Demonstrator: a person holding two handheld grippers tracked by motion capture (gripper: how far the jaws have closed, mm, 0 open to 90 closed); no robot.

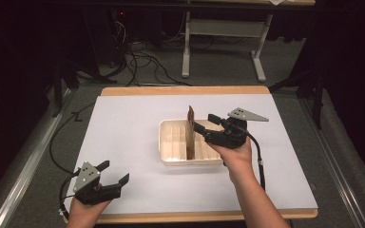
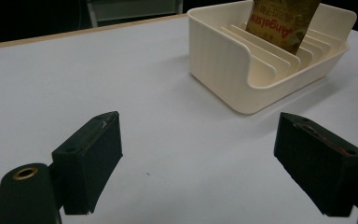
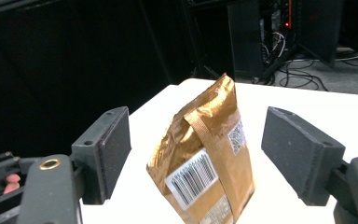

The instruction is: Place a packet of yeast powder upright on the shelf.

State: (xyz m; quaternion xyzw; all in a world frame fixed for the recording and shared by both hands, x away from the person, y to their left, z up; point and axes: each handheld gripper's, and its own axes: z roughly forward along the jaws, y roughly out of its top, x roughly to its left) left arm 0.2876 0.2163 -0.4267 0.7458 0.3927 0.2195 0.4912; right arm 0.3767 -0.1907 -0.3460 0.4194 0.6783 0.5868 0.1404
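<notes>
The right gripper (image 3: 196, 154) stood open around the gold packet (image 3: 205, 158), upright in the slotted tray (image 1: 167, 154); a brushing jaw might topple it; the left gripper (image 2: 200, 163) gaped empty.

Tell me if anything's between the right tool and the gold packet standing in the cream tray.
Nothing visible is. The right tool is open, its pads on either side of the gold packet with clear gaps. The packet stands upright in a slot of the cream tray.

The gold packet (image 2: 283, 21) bears upside-down red lettering, partly legible as "Angel". Its back seam (image 3: 213, 154) carries a barcode; the smaller print is unreadable.
</notes>
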